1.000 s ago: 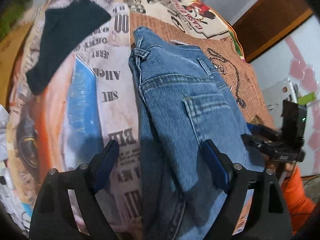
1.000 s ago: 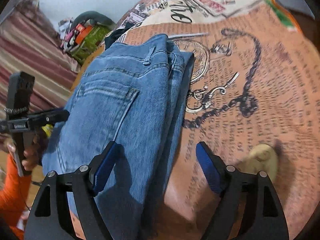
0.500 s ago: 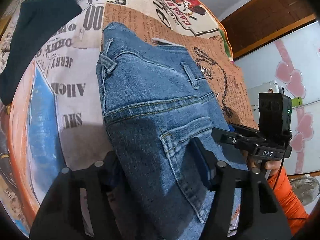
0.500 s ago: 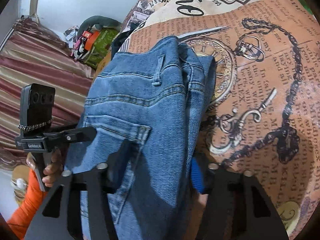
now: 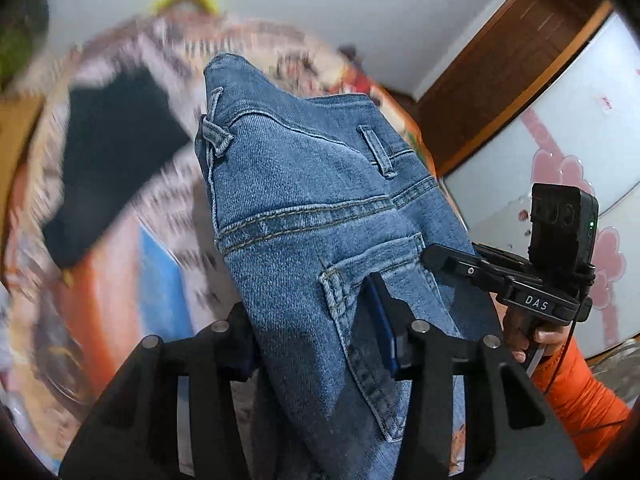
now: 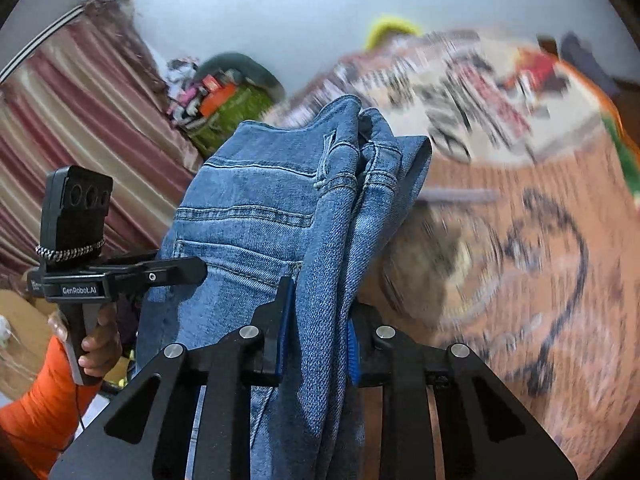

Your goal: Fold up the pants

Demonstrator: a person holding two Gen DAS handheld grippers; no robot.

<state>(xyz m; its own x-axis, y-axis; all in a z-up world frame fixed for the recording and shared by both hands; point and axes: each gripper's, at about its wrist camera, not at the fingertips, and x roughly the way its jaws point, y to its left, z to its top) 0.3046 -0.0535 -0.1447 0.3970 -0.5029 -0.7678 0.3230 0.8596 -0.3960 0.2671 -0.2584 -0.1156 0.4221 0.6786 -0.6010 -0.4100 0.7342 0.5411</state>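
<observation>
jeans (image 5: 320, 216): 1 | grippers: 2 | dark garment (image 5: 116, 152): 1, blurred, possibly more

The left gripper (image 5: 320, 324) is closed, its jaws clamping a thick fold of denim. The right gripper (image 6: 316, 320) is likewise closed on layered denim edges. Each handle is gripped by a hand (image 6: 96, 340) in an orange sleeve.

Blue denim pants (image 5: 320, 216); black garment (image 5: 112, 152); newsprint-patterned orange bedsheet (image 6: 520, 208).

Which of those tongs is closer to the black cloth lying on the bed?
Left. The left tongs grip the jeans on the side facing the black cloth; the right tongs grip their far edge.
</observation>
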